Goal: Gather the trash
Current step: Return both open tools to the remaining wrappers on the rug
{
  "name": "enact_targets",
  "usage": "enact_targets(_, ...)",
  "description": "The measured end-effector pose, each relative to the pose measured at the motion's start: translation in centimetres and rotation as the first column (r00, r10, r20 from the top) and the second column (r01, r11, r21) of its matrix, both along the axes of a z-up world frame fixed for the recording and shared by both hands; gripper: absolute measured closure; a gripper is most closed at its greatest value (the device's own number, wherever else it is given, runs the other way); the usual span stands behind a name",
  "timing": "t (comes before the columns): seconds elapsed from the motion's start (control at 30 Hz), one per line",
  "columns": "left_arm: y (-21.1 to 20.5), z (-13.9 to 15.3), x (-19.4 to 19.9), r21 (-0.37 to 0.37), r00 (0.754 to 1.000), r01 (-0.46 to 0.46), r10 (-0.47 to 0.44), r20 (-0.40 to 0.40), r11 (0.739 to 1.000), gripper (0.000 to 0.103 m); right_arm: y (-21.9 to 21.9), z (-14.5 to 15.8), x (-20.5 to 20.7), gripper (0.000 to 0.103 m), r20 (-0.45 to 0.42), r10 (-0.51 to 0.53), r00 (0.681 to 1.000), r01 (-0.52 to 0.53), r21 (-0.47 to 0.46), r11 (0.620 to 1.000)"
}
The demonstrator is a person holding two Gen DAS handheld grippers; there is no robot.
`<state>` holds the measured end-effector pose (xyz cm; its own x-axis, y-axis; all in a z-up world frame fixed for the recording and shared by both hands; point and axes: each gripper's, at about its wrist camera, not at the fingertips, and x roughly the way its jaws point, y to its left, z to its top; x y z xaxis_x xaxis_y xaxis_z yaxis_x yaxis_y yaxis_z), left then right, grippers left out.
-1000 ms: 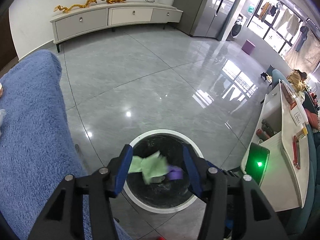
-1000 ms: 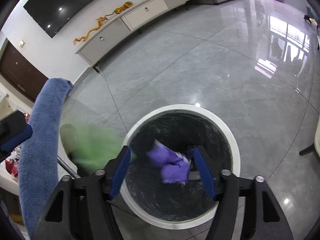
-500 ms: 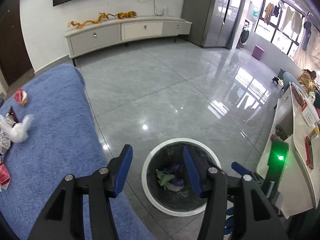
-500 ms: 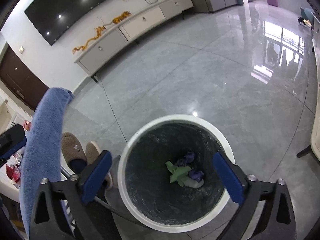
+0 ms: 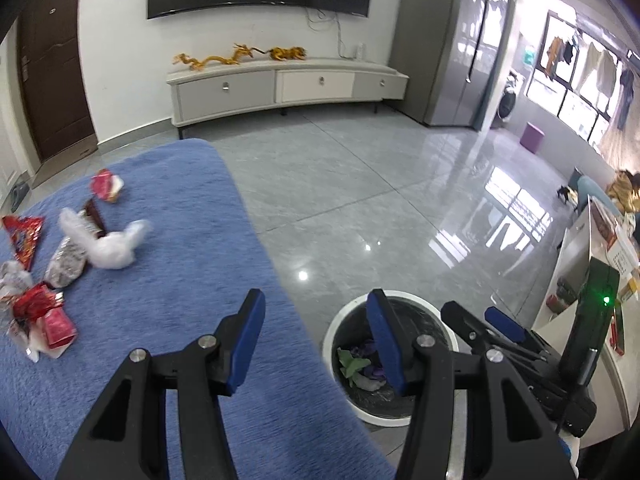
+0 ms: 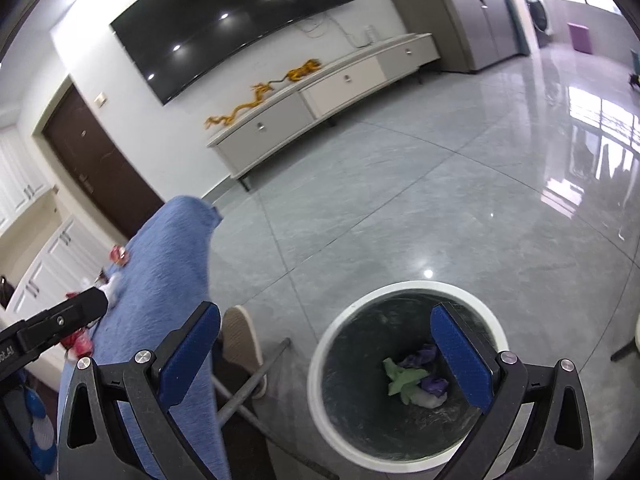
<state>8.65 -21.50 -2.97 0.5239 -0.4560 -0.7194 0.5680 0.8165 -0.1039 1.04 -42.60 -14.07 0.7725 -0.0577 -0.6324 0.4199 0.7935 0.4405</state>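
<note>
Both grippers, left (image 5: 316,334) and right (image 6: 326,354), spread wide, fingers empty, above binned trash (image 6: 416,378).

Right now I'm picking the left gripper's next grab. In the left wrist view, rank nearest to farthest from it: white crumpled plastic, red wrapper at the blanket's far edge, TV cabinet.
1. white crumpled plastic, mid-blanket, ahead-left of the left gripper.
2. red wrapper, farther back, near the blanket's far edge.
3. TV cabinet, across the floor against the wall.

No readable text anywhere. Red snack wrappers (image 5: 22,236) on the blue cloth (image 5: 172,280) show print, too blurred to read
</note>
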Motion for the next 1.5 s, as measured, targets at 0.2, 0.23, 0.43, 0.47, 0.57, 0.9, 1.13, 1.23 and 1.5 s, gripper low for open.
enact_targets(0.2,3.9,1.1,0.2,-0.038,0.997,-0.073,0.073,0.009,0.997,0.052,2.7,1.9,0.6,0.0,0.009,0.063,0.998,-0.063,-0.027,0.998)
enact_targets(0.23,4.7,1.2,0.3,-0.046,0.996,-0.087,0.087,0.009,0.995,0.052,3.1,2.2,0.7,0.0,0.012,0.072,0.997,-0.071,-0.031,0.997)
enact_targets(0.43,8.8,1.7,0.0,-0.075,0.987,-0.159,0.16,0.017,0.984,0.052,5.7,4.9,1.2,0.003,0.026,0.13,0.991,-0.128,-0.07,0.989)
enact_targets(0.47,9.6,1.7,0.1,-0.081,0.985,-0.172,0.174,0.018,0.982,0.052,6.4,5.5,1.4,0.005,0.028,0.148,0.989,-0.146,-0.081,0.986)
enact_targets(0.57,12.1,1.7,0.3,-0.088,0.977,-0.209,0.211,0.025,0.974,0.052,8.3,6.6,2.0,0.009,0.027,0.201,0.979,-0.197,-0.111,0.974)
enact_targets(0.9,22.0,0.2,2.1,-0.092,0.925,-0.377,0.379,0.0,0.922,0.052,15.4,8.6,4.8,0.028,-0.008,0.387,0.922,-0.381,-0.196,0.904)
enact_targets(1.13,25.1,-1.5,3.4,-0.128,0.914,-0.404,0.394,-0.092,0.906,0.052,18.9,7.8,7.4,0.029,-0.043,0.464,0.885,-0.462,-0.201,0.864)
enact_targets(1.23,24.5,-2.4,4.2,-0.144,0.921,-0.382,0.364,-0.14,0.913,0.052,20.0,7.4,8.5,0.029,-0.061,0.491,0.869,-0.492,-0.21,0.845)
enact_targets(1.5,22.4,-4.0,7.1,-0.127,0.919,-0.376,0.351,-0.179,0.918,0.052,22.0,7.3,12.8,0.028,-0.096,0.551,0.829,-0.554,-0.27,0.787)
